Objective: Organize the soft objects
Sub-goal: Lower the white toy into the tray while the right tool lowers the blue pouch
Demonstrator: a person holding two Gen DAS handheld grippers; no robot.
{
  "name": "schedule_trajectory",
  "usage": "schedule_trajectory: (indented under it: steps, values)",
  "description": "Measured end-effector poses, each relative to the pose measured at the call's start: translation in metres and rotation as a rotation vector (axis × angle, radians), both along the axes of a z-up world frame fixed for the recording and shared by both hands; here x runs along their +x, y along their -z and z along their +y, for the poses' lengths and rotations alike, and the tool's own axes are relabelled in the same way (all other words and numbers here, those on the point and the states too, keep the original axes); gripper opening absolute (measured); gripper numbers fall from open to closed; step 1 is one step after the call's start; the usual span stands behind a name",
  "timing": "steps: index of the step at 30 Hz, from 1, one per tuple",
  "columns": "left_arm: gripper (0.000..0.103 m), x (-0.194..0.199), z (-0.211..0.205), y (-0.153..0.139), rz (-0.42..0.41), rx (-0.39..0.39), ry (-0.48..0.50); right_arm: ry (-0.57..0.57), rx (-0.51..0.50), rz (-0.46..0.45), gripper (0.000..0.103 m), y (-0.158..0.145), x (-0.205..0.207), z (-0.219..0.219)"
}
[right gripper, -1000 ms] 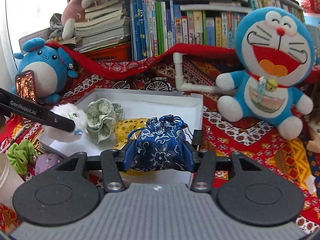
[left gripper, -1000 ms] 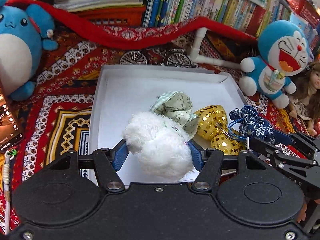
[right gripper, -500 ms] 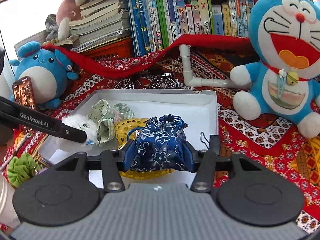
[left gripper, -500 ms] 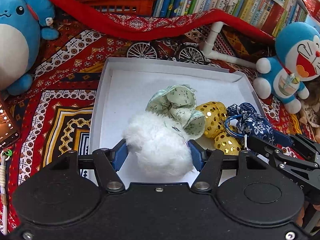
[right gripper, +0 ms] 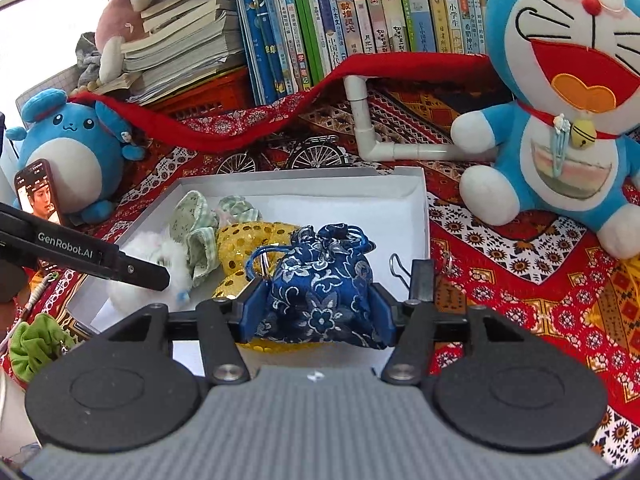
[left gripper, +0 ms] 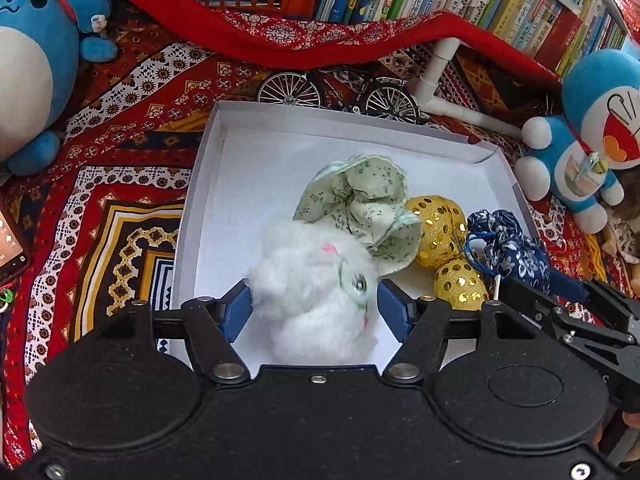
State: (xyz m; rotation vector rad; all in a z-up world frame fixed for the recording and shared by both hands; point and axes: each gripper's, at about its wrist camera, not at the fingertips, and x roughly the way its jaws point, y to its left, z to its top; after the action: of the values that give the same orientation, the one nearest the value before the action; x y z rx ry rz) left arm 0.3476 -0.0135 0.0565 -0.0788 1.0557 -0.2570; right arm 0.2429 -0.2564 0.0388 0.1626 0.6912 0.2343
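Both claws have just been opening over the shallow white cardboard box (left gripper: 208, 168): the left gripper (left gripper: 314, 304) stands apart around the fluffy white plush toy (left gripper: 316, 292), while the right gripper (right gripper: 316, 308) seems barely clear of the blue floral drawstring pouch (right gripper: 320, 280). This looks like the release step; next, lift both straight out.

Patterned red cloth (left gripper: 132, 92) underfoot; bookshelf (right gripper: 360, 28) behind; bright window (right gripper: 52, 8) at left

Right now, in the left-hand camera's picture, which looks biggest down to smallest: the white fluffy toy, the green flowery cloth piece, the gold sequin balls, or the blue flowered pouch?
1. White fluffy toy, though it is nearest the camera.
2. Green flowery cloth.
3. Gold sequin balls and blue flowered pouch look about alike; the pouch is partly hidden.
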Motion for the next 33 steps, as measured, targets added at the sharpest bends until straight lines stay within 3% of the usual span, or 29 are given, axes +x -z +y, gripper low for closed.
schedule_trajectory:
  steps: [10,22,33]
  values:
    - [0.078,-0.007,0.008,-0.006,-0.013,-0.030,-0.019,-0.005,0.011,-0.012,0.078,-0.006,-0.010,-0.004]
    - [0.080,-0.033,0.021,-0.021,-0.045,-0.113,-0.022,-0.020,-0.006,-0.063,0.084,-0.017,-0.035,-0.007]
    - [0.080,-0.059,0.027,-0.038,-0.096,-0.133,-0.005,-0.035,-0.019,-0.107,0.086,-0.030,-0.060,-0.006]
